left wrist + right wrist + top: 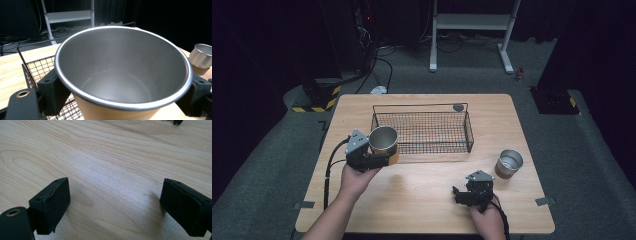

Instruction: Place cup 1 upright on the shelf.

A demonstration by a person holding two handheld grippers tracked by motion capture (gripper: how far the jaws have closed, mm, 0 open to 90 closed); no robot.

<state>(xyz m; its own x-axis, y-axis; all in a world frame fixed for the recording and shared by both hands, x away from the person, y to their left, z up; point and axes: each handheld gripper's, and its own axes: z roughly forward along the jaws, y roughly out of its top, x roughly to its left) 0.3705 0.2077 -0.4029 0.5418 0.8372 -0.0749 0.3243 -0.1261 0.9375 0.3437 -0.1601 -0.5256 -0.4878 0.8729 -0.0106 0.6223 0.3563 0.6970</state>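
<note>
My left gripper (379, 159) is shut on a tan cup with a steel inside (383, 143), held upright just above the front left corner of the black wire basket (422, 131). In the left gripper view the cup (120, 75) sits between the two black jaws, its mouth empty. A second steel cup (509, 163) stands on the table at the right, and its rim (203, 56) peeks in at the right edge of the left gripper view. My right gripper (459, 195) rests low over bare wood near the front, open, its jaws wide apart around nothing (113, 205).
The wooden table (422, 200) has bare room in the front middle. The basket is empty inside. Beyond the table stand a white frame (472, 30), cables and dark equipment on grey floor.
</note>
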